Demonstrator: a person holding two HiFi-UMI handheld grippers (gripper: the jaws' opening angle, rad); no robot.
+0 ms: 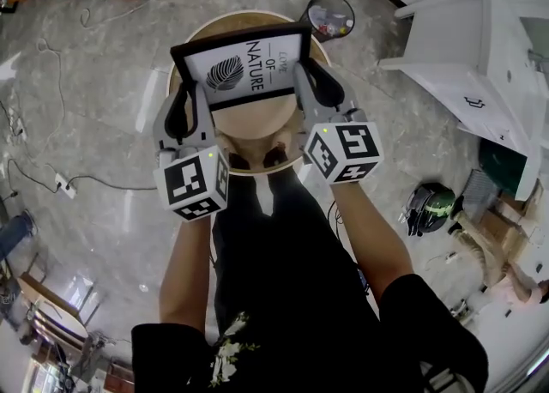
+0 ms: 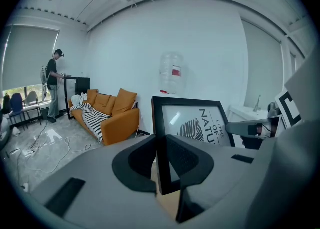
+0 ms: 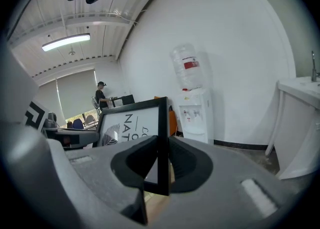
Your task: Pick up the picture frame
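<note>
Gripping is done from both sides: the left gripper is closed partway onto the left edge of the picture frame, its dark pads pressed on the front and back of the black moulding. The right gripper is closed in the same way on the right edge. The frame is thus held between the two, with its leaf print and lettering turned toward the person. It is seen above the round wooden table, and its lower edge appears to be clear of the tabletop. The pick-up is therefore judged to be at the lifting stage, with the grasp already made. For the next move, an even raise of both hands is called for, with the squeeze kept equal so that the thin frame is neither twisted nor let slip from one pair of pads. Below the table a grey marbled floor is spread, crossed by loose cables. A black waste bin is set just beside the table, and white furniture is placed to the right. Farther off, three things can be made out: an orange sofa with a striped throw, a water dispenser against the white wall, and a person standing at a desk by the window.
</note>
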